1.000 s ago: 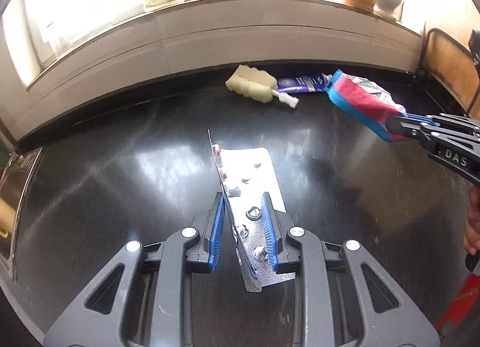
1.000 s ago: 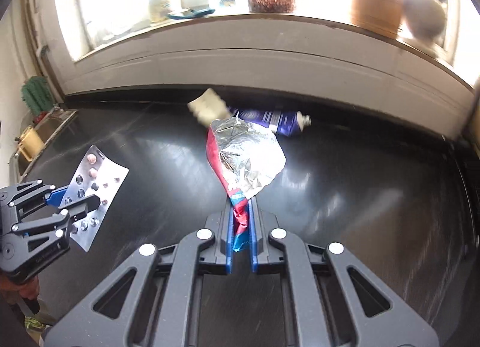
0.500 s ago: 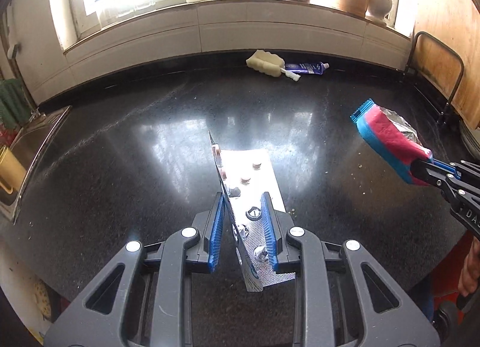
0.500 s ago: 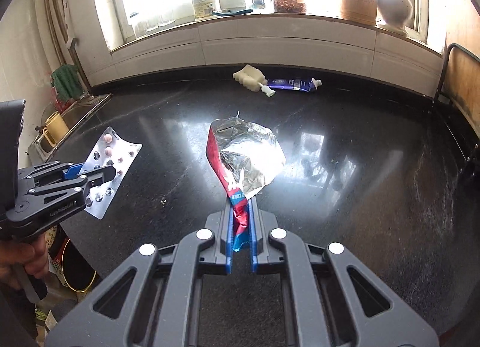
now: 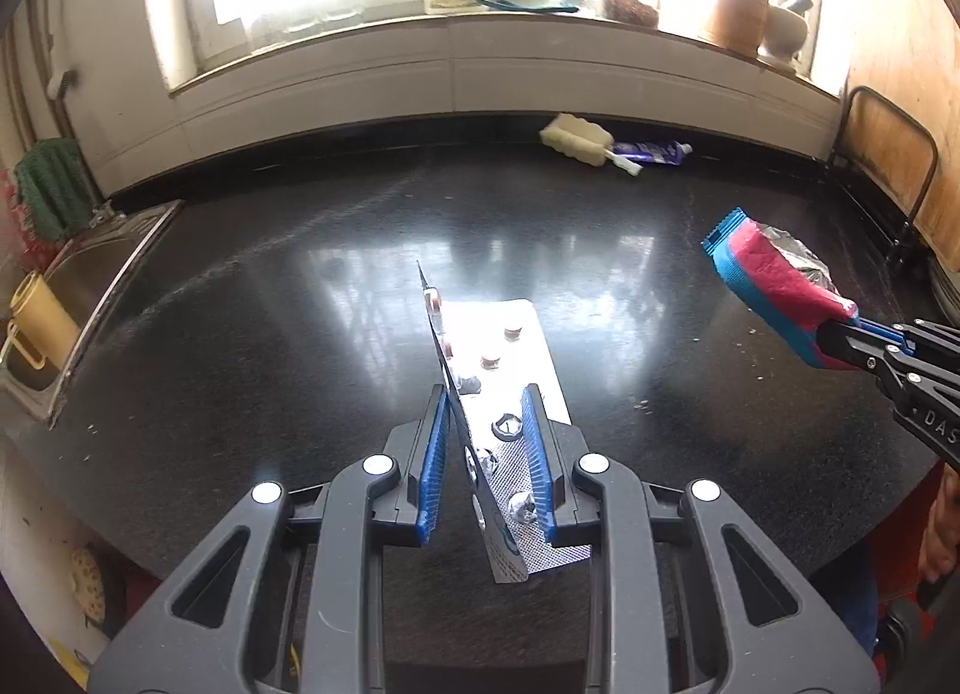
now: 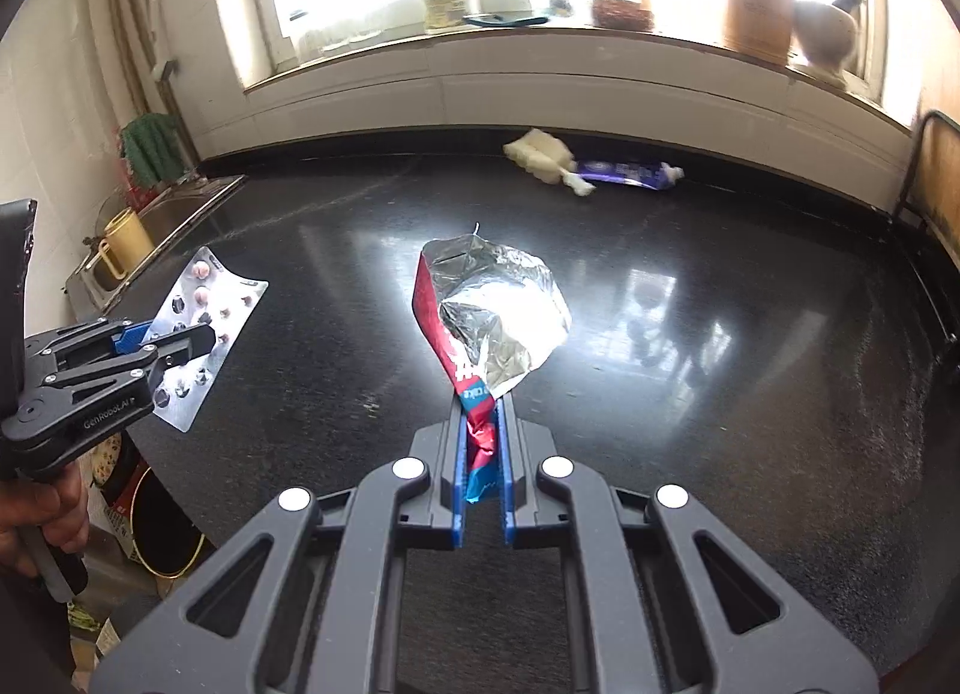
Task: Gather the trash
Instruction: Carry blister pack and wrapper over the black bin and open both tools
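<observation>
1. While both loads ride clear of the tabletop, your left gripper is clamped on the pill strip at lower centre, and your right gripper is pinched on the snack wrapper.
2. Since a second ago both have pulled back from the sponge and tube at upper right; carrying to a bin looks next.
3. Only the right view shows a round container at lower left, possibly the bin.

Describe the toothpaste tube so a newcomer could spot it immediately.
Find the black stone countertop under the window. At its far edge against the wall lies the dark blue toothpaste tube, flat, beside a cream sponge brush. It alone is blue and printed.
</observation>
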`<state>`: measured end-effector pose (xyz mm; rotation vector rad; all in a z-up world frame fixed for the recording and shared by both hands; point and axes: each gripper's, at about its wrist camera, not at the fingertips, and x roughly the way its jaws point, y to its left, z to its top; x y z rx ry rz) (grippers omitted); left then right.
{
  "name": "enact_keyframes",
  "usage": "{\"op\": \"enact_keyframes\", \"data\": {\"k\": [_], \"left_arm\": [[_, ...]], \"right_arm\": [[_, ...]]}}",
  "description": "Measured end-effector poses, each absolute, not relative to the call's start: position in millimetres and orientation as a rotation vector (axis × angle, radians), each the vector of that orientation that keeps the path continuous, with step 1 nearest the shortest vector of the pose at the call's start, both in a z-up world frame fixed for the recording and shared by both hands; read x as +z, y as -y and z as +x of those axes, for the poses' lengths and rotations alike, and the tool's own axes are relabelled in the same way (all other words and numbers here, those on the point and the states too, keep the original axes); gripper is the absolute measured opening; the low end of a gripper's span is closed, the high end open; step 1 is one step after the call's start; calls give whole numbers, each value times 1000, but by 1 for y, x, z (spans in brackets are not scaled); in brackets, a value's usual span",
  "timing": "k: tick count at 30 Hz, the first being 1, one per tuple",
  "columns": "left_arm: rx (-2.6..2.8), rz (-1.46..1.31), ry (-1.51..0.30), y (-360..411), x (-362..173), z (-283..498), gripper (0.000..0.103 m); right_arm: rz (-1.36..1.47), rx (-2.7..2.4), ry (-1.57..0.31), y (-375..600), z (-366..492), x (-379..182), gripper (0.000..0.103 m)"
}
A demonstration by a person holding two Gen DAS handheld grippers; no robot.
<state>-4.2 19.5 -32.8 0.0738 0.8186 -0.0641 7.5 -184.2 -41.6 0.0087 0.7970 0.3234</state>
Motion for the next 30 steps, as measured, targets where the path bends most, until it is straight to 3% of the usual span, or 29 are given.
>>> {"op": "enact_keyframes", "data": {"k": [15,22,30], "left_arm": [[373,-85,-830,-218,-39,-144,24],[546,-178,-901,-293,-76,-207,24],[594,-249,-978,-336,-141,-220,24]], "right_arm": [[-176,813,-810,-62,-22,-42,9],[-276,1043,-842,-168,-66,-61,9],[-465,1177,-929,-257,-111,-116,9]]}}
